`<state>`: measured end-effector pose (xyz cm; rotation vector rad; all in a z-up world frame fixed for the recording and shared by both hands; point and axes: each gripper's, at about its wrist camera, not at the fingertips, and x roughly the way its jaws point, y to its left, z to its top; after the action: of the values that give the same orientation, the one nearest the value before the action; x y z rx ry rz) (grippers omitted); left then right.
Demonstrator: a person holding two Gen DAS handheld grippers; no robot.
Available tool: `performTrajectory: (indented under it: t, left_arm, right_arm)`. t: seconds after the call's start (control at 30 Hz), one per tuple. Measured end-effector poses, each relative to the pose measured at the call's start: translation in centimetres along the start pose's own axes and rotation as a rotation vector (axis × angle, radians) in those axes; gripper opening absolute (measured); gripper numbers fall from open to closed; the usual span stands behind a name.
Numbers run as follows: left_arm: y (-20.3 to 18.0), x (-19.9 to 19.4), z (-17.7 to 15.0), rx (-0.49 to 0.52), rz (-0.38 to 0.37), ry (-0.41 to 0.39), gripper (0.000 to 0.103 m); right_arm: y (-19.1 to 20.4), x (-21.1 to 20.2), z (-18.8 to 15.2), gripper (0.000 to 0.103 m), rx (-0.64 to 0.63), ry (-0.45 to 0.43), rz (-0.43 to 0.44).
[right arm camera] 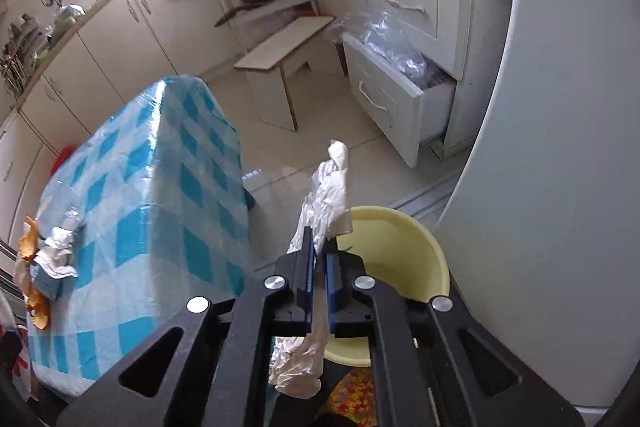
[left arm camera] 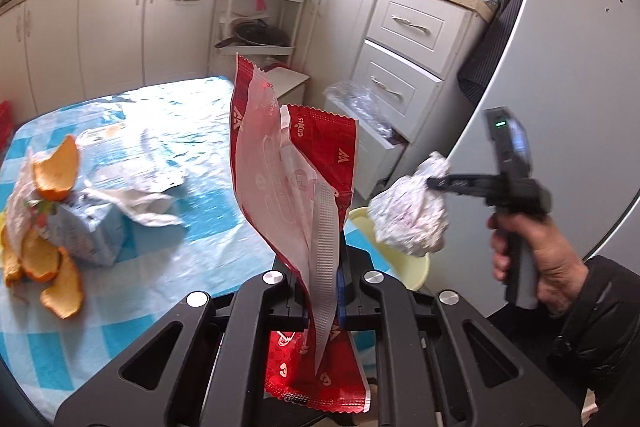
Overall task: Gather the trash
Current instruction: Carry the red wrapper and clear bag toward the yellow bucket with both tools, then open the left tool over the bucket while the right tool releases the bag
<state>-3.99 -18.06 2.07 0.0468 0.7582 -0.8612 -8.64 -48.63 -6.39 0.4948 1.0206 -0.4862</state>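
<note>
Both grippers are carrying trash toward the yellow bin: the left gripper is clenching a red wrapper, the right gripper a crumpled paper, so each should hang squarely above the bin before letting go.

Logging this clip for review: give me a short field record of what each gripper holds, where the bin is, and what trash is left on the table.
left gripper: shut on red snack wrapper, which stands upright between the jaws
right gripper: shut on crumpled white paper
bin: yellow bin on the floor by the table's corner, just beyond the right gripper's tips
left on table: orange peels, small blue carton, crumpled white wrapper, all together in one cluster
table cover: blue-and-white check
</note>
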Motion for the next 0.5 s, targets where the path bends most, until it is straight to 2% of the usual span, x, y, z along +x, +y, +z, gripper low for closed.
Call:
performTrajectory:
  t: [0.03,0.1,0.13,0.2,0.27,0.4,0.47,0.5]
  left_arm:
    - [-0.5,0.5,0.2,0.002,-0.008,0.000,0.009]
    - [-1.6,1.7,0.8,0.007,-0.028,0.006,0.009]
    - [-2.2,2.4,1.1,0.009,-0.040,0.013,0.009]
    - [-3.2,3.7,1.5,0.009,-0.058,0.031,0.009]
    - [-3.9,5.1,1.5,0.004,-0.074,0.053,0.009]
    - [-5.7,8.3,1.8,-0.019,-0.108,0.107,0.009]
    - [-6.7,10.1,1.9,-0.029,-0.122,0.130,0.009]
    - [-7.4,11.2,1.9,-0.032,-0.131,0.142,0.009]
  right_arm:
    - [-0.3,1.4,0.1,0.009,0.003,0.059,-0.005]
    - [-1.1,3.2,0.2,0.021,0.025,0.124,-0.026]
    - [-1.5,3.4,0.3,0.036,0.044,0.135,-0.024]
    - [-2.1,2.4,0.5,0.043,0.077,0.098,-0.009]
    - [-2.5,0.2,1.0,0.053,0.113,0.012,0.037]
    - [-2.5,-6.1,1.8,0.061,0.153,-0.242,0.162]
    - [-2.3,-9.1,1.8,0.072,0.141,-0.372,0.183]
    - [-2.3,-10.5,1.8,0.074,0.136,-0.431,0.191]
